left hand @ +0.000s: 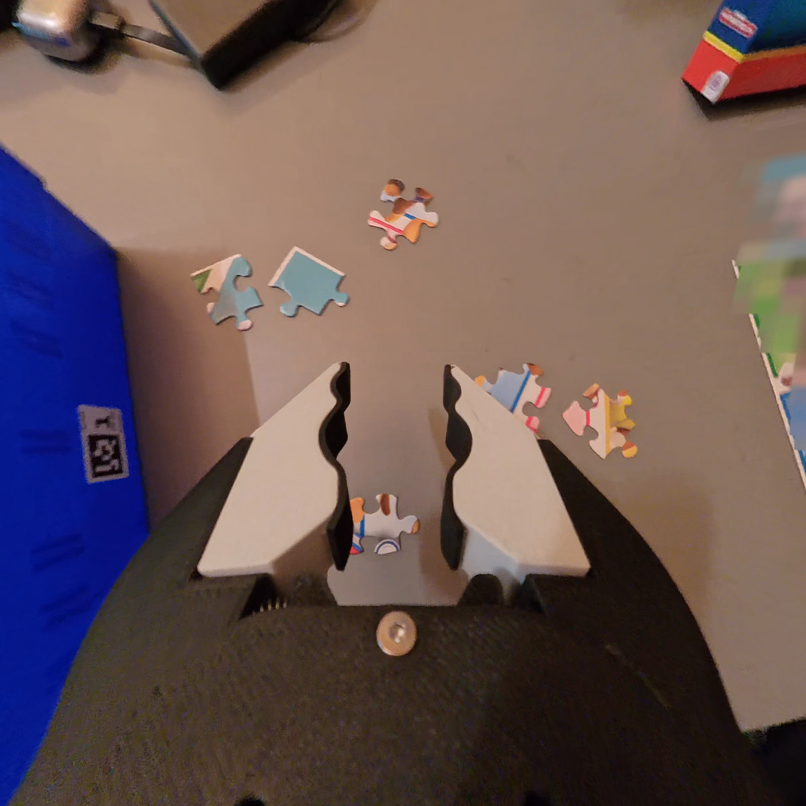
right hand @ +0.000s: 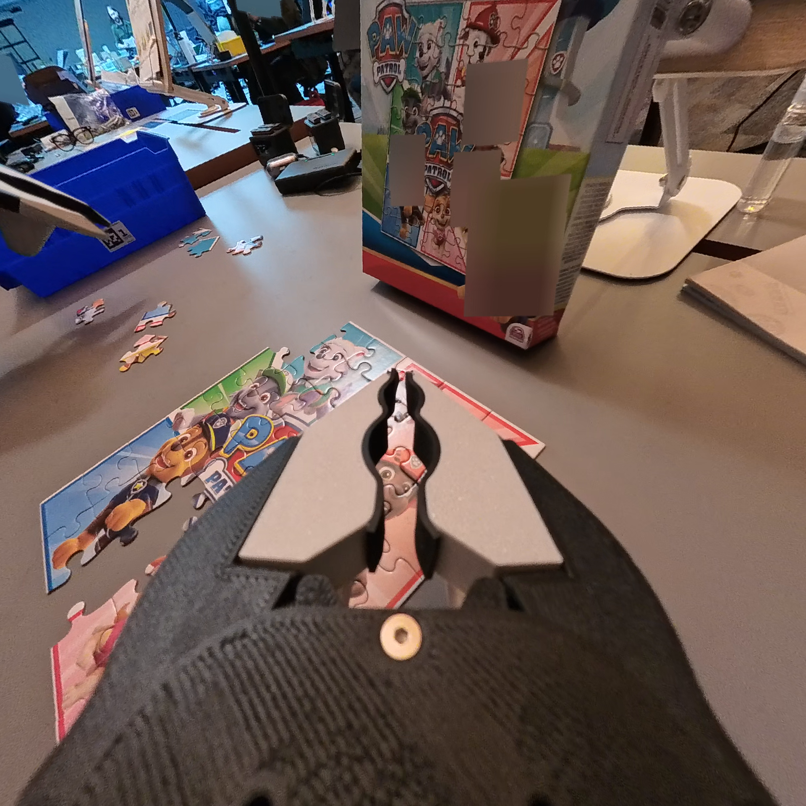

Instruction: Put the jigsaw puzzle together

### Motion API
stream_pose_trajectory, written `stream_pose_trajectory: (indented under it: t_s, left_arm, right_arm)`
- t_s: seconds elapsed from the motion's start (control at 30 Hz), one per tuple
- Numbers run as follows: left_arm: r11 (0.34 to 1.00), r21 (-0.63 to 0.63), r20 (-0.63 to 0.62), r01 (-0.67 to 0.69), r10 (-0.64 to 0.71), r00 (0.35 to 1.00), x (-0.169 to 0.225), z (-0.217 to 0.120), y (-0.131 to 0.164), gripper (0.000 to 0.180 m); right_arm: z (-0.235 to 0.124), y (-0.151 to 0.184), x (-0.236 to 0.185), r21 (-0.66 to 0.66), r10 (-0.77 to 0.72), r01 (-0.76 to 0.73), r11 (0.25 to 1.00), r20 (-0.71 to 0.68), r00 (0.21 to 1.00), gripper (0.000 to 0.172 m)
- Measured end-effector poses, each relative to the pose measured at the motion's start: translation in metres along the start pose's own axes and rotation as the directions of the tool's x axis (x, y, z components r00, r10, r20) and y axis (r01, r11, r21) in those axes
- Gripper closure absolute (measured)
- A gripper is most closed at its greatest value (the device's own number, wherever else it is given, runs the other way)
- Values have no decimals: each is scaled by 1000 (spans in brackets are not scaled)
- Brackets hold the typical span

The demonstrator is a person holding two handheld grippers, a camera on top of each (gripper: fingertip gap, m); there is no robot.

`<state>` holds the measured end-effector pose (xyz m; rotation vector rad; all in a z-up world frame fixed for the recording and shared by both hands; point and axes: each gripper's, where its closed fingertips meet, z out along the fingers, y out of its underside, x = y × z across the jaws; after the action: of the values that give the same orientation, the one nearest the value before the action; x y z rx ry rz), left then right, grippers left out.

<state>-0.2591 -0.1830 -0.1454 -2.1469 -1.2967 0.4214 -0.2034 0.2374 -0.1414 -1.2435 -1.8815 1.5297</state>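
My left gripper (left hand: pixel 397 370) is open and empty, pointing down over the grey table (left hand: pixel 523 174). Several loose puzzle pieces lie around it: one (left hand: pixel 381 525) on the table under the base of the jaws, one (left hand: pixel 521 392) just beside the right finger, another (left hand: pixel 604 421) farther right, two light blue ones (left hand: pixel 307 283) ahead on the left and one (left hand: pixel 403 213) ahead. My right gripper (right hand: pixel 401 377) is shut with nothing seen between the pads. It hovers over the pink, red-bordered part of the partly assembled puzzle (right hand: pixel 174 458). The left gripper's finger (right hand: pixel 56 209) shows at the far left.
A blue bin (left hand: pixel 52 392) stands left of the loose pieces, also in the right wrist view (right hand: pixel 117 187). The upright puzzle box (right hand: pixel 471 174) stands behind the puzzle. A white stand base (right hand: pixel 654 218), a clear bottle (right hand: pixel 780 152), grey boards (right hand: pixel 754 292) and a black device (right hand: pixel 318 170) lie beyond. The tips of one gripper are about 45 cm away from the tips of the other.
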Motion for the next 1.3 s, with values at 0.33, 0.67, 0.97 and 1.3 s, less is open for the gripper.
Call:
stream_pose_trajectory:
  t_s: [0.33,0.67,0.97,1.3]
  left_arm:
    - [926,-261,-239,-272,211,948,60,34,52,132]
    - [916,-295,-208,-271,215,954,64,47,51,138]
    - [897,-286,-236,-337,275,932,74,45,52,163]
    - [913,-232,-252,-336,277,927,75,35,44,165]
  right_arm:
    - [1,1,-1,-7,-6,6,1000,3,1000,169]
    - [-2,-3,-2,4,-15,15,1000,2,1000,169]
    - [-3,-5,-4,7,-26,26,1000,1,1000,169]
    - [-3,-6,-4,10,-26,26,1000,3,1000,169]
